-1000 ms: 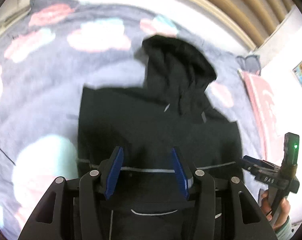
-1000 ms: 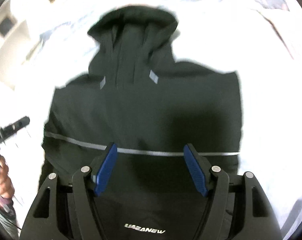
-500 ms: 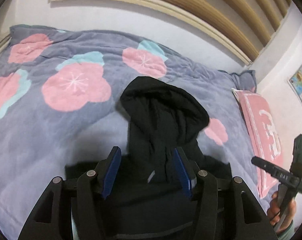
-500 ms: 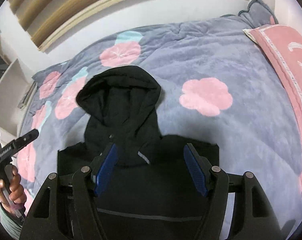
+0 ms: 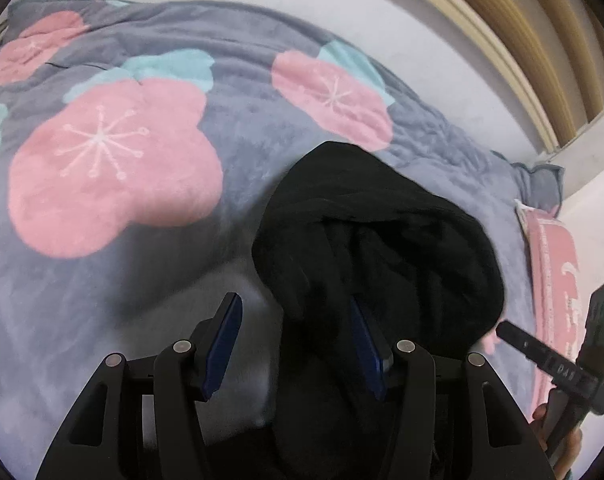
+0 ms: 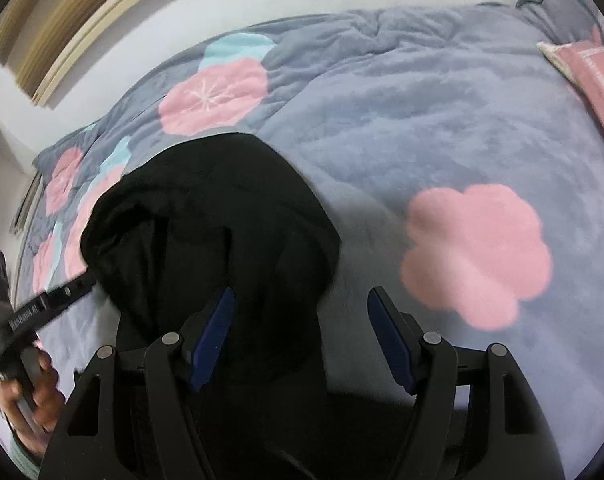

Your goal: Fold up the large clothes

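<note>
Lying spread on the grey flowered blanket (image 5: pixel 238 128) of a bed, the black hooded jacket (image 5: pixel 381 240) has its hood nearest the wall, with a pink pillow (image 5: pixel 553 264) off at the blanket's right edge. Over the hood's left edge hangs the left claw (image 5: pixel 298 344), its 2 blue pads apart with nothing pinched; the right pad sits over black cloth and the other over blanket. At the hood's right edge the right claw (image 6: pixel 302 340) also stands wide apart and empty, one pad over the jacket, one over blanket.
</note>
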### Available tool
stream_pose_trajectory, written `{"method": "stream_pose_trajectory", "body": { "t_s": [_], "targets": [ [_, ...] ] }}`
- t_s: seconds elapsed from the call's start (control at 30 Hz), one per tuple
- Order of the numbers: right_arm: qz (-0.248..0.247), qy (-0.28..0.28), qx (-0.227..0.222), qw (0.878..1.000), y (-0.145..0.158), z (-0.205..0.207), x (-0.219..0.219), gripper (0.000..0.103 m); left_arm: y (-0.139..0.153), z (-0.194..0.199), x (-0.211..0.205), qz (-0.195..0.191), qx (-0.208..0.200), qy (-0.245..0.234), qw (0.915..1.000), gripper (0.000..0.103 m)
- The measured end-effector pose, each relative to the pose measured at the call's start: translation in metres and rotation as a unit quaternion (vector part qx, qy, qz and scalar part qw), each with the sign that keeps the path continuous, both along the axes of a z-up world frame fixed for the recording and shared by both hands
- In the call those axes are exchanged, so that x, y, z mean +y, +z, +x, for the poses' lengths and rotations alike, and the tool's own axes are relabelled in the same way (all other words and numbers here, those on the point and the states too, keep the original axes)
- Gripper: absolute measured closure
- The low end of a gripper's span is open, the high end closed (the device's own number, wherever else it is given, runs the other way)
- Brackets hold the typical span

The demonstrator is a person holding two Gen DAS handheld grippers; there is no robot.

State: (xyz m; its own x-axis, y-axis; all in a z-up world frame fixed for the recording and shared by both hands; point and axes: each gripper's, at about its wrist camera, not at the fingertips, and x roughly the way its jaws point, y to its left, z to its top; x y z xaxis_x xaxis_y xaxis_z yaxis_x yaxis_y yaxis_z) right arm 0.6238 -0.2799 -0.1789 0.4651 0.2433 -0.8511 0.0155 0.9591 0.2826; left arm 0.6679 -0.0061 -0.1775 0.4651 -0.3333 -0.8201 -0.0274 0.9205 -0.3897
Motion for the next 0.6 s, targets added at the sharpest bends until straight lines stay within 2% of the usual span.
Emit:
{"method": "stream_pose_trajectory", "body": {
  "t_s": [0.07,0.1,0.13,0.17,0.2,0.23,0.27,0.3,0.33,0.37,0.4,0.47,0.5,0.53,0.57,0.6],
  "targets": [
    [0.003,-0.004,0.012,1.0,-0.012,0.017,0.004,0.031,-0.015,0.013,0.0,0.006,0.009,0.01,0.9999,0.047],
    [0.002,-0.001,0.027,1.0,-0.021,0.027,0.009,0.052,-0.022,0.021,0.001,0.012,0.013,0.015,0.9997,0.047],
    [-0.006,0.006,0.039,0.999,-0.028,0.035,0.013,0.064,-0.028,0.027,0.003,0.018,0.013,0.018,0.9996,0.047],
    [-0.027,0.007,0.041,0.999,-0.03,0.04,0.016,0.083,-0.032,0.033,0.006,0.024,0.012,0.022,0.9994,0.061],
    [-0.056,0.002,0.029,0.998,-0.026,0.042,0.014,0.093,-0.034,0.037,0.013,0.024,0.01,0.03,0.9992,0.082],
    [-0.046,-0.011,0.003,0.999,-0.012,0.039,0.003,0.095,-0.035,0.036,0.025,-0.019,0.009,0.026,0.9994,0.096],
    [-0.02,-0.021,-0.021,0.999,0.0,0.034,-0.009,0.096,-0.027,0.033,0.041,-0.069,-0.003,0.033,0.9971,0.096],
    [0.028,-0.031,-0.05,0.998,0.016,0.024,-0.026,0.096,-0.018,0.027,0.052,-0.11,-0.017,0.03,0.9933,0.096],
    [0.045,-0.031,-0.063,0.997,0.025,0.018,-0.034,0.096,-0.005,0.018,0.062,-0.154,-0.032,0.017,0.9874,0.096],
    [0.048,-0.025,-0.077,0.996,0.03,0.011,-0.036,0.096,0.003,0.01,0.065,-0.171,-0.042,0.008,0.9843,0.096],
    [0.03,-0.017,-0.088,0.996,0.032,0.005,-0.034,0.096,0.013,-0.001,0.067,-0.184,-0.056,-0.005,0.9813,0.096],
    [-0.001,-0.009,-0.079,0.997,0.017,0.003,-0.029,0.096,0.013,-0.009,0.066,-0.183,-0.061,-0.025,0.981,0.094],
    [0.006,-0.008,-0.055,0.998,-0.003,0.007,-0.03,0.096,0.001,-0.007,0.064,-0.163,-0.044,-0.031,0.9852,0.094],
    [0.012,-0.01,-0.036,0.999,-0.018,0.011,-0.031,0.096,-0.015,-0.003,0.061,-0.138,-0.017,-0.032,0.9898,0.093],
    [0.013,-0.012,-0.015,1.0,-0.038,0.016,-0.032,0.094,-0.041,0.005,0.058,-0.107,0.029,-0.031,0.9934,0.093],
    [0.009,-0.009,0.009,1.0,-0.059,0.021,-0.031,0.093,-0.072,0.011,0.054,-0.077,0.077,-0.031,0.9935,0.093]
  ]
}}
